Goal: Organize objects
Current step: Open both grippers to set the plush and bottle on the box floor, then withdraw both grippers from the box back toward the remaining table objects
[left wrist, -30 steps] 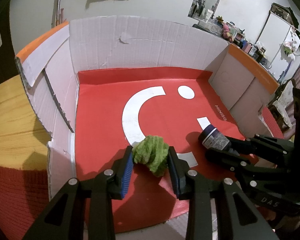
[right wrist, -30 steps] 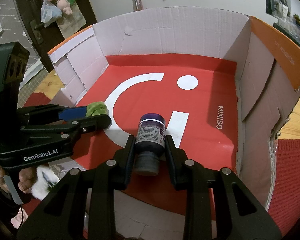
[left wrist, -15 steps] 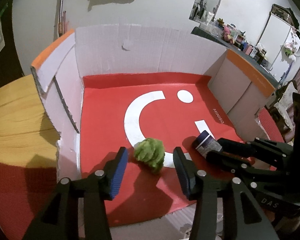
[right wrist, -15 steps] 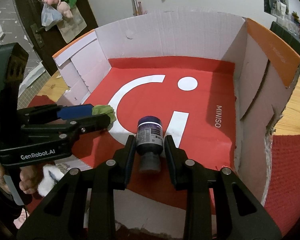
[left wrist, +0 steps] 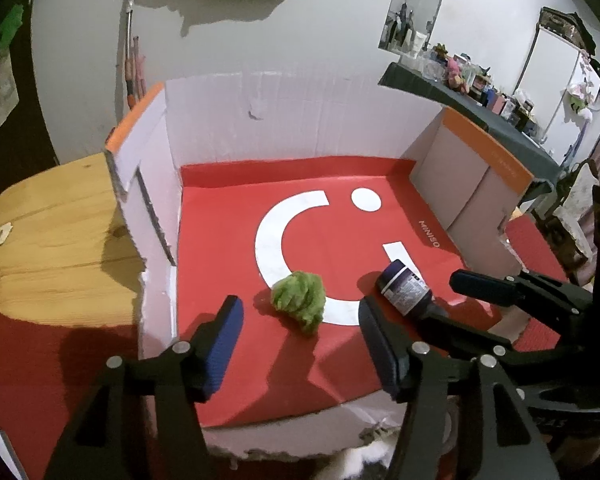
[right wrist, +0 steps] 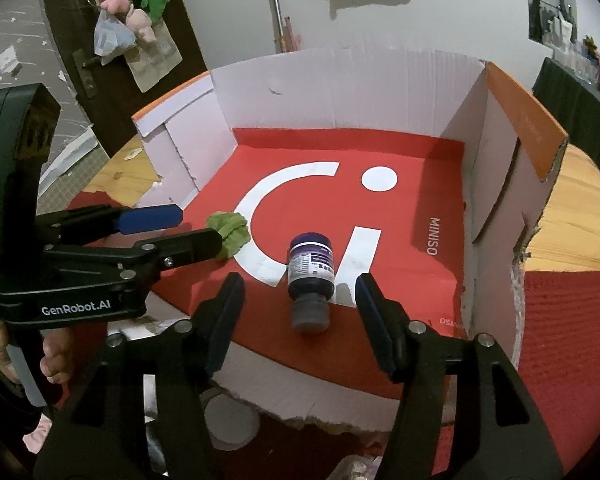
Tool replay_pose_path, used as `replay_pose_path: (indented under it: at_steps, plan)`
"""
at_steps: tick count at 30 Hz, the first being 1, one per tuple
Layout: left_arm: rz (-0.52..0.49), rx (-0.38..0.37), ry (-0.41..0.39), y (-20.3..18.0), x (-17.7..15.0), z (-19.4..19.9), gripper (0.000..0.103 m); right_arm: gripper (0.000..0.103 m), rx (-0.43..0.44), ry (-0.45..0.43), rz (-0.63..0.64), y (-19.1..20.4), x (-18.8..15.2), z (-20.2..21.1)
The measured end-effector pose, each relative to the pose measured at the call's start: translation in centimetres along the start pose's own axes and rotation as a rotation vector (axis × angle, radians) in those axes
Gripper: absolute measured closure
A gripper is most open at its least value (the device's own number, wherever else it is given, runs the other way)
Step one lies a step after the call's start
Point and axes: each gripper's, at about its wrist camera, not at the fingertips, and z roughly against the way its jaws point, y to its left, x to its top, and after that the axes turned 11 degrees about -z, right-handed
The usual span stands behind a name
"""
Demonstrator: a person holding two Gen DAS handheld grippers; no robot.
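White wall stood behind a cardboard box (right wrist: 340, 80) set on a wooden table (left wrist: 52, 240). Inside the box, on its red floor, a green plush lump (left wrist: 299, 300) lay just ahead of the left gripper (left wrist: 296, 344), whose jaws had just been opening and stood apart, touching nothing. Beside the lump, nearer the box's right wall, a dark bottle (right wrist: 311, 270) lay on its side, cap toward the right gripper (right wrist: 296, 316), whose jaws had just been opening too, clear of the bottle.

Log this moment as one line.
left gripper: just opened, off green ball | right gripper: just opened, off bottle | both in box
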Motion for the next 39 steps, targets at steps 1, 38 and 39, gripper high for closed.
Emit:
replay_pose_path:
  at_steps: [1,38,39]
  plan:
    - [0.001,0.000,-0.004,0.0,0.0,0.3,0.040,0.047,0.002,-0.002,-0.002,0.0,0.0,0.1]
    - [0.040,0.082,-0.107,-0.6,-4.0,5.3,0.000,0.013,0.010,-0.081,-0.005,0.6,-3.1,5.4]
    - [0.042,0.086,-0.110,-0.6,-4.1,5.4,0.000,0.012,0.007,-0.086,-0.004,0.7,-3.2,5.6]
